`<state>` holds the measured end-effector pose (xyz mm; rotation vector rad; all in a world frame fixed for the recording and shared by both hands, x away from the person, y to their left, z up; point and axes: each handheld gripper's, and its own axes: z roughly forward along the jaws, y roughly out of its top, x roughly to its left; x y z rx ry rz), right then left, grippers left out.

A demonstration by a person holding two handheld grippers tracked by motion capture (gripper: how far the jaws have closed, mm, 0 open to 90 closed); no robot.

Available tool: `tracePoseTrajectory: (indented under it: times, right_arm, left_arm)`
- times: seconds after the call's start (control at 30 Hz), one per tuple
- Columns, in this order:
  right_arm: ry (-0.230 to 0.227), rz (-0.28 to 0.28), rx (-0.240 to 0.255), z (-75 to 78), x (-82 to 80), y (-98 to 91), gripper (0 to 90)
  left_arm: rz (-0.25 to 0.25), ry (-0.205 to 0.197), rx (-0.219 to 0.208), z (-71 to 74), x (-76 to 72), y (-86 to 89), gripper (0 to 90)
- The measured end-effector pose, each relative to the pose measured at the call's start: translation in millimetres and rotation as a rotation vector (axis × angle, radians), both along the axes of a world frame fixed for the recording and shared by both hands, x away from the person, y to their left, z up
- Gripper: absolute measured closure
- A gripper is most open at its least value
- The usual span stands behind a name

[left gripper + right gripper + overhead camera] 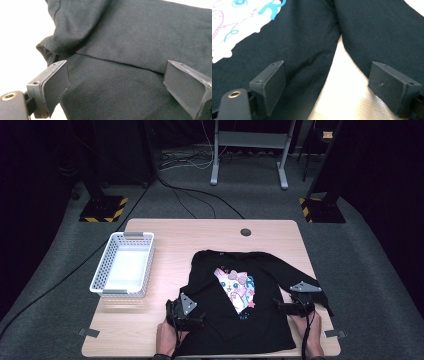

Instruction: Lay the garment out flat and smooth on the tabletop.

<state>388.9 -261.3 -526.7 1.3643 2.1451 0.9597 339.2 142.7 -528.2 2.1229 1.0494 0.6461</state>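
A black long-sleeved shirt (240,320) with a pink and blue cartoon print (236,289) lies spread flat on the right half of the wooden table (165,235). My left gripper (191,314) sits at the shirt's lower left edge. In the left gripper view it is open (117,85), and a folded edge of the black shirt (130,37) lies between the wide jaws. My right gripper (291,305) is at the shirt's right side below the sleeve. It is open (327,85) over the gap of bare table (344,82) between the shirt's body (294,42) and sleeve (382,32).
An empty white plastic basket (122,265) stands at the table's left. A round cable hole (245,232) sits near the far edge. Grey tape marks (89,332) lie at the near corners. Beyond the table are stand legs and floor cables.
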Motion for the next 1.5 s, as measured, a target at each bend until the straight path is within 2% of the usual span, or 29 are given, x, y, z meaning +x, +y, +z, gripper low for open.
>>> tracePoseTrajectory:
  times: [0.1,0.17,0.33,0.47,0.53,0.7,0.83,0.97,1.1,1.13,1.17,1.23,1.33,1.5]
  right_arm:
    - [-0.005,-0.005,-0.001,-0.2,-0.8,0.6,14.1]
    - [-0.005,-0.006,0.0,-0.2,-1.0,0.7,14.3]
    - [-0.005,-0.004,-0.001,-0.2,-0.8,0.7,14.4]
    - [-0.005,-0.004,0.0,-0.2,-0.8,0.9,14.5]
    - [-0.005,-0.003,0.0,-0.1,-0.7,0.9,14.6]
    - [-0.007,-0.002,-0.002,-0.1,-0.8,1.2,14.6]
    - [-0.007,-0.003,-0.003,-0.1,-0.8,1.4,14.5]
    - [-0.009,-0.004,-0.005,0.0,-0.6,1.9,14.6]
    - [-0.007,-0.003,-0.004,0.0,-0.4,1.8,14.7]
    - [-0.007,-0.003,-0.004,0.0,-0.4,1.8,14.8]
    - [-0.008,-0.003,-0.004,0.0,-0.4,1.8,14.9]
    - [-0.007,-0.002,-0.003,0.0,-0.4,1.7,15.0]
    - [-0.008,-0.002,-0.003,0.1,-0.4,1.9,15.2]
    - [-0.008,-0.002,-0.004,0.1,-0.5,1.9,15.4]
  left_arm:
    - [0.005,0.022,0.004,1.8,-0.5,0.6,5.8]
    - [0.012,0.02,0.007,6.1,-3.0,0.6,5.6]
    - [0.024,0.029,-0.069,23.9,-8.8,-3.8,7.2]
    - [0.008,0.06,-0.09,28.3,-10.9,-22.8,8.6]
    - [-0.009,0.057,-0.094,28.3,-13.5,-33.9,10.0]
    - [-0.046,0.104,-0.123,24.6,-16.7,-62.8,11.1]
    - [-0.092,0.133,-0.114,23.0,-19.5,-87.7,14.0]
    - [-0.13,0.135,-0.074,20.8,-23.1,-110.1,15.2]
    - [-0.13,0.155,-0.019,16.7,-21.9,-123.4,16.6]
    - [-0.12,0.165,-0.007,15.2,-20.9,-125.1,19.0]
    - [-0.121,0.176,-0.015,13.9,-19.9,-125.2,23.7]
    - [-0.114,0.185,-0.032,13.7,-17.8,-123.1,25.4]
    - [-0.106,0.183,-0.053,14.1,-16.2,-120.0,33.0]
    - [-0.106,0.176,-0.056,15.8,-16.4,-117.6,54.0]
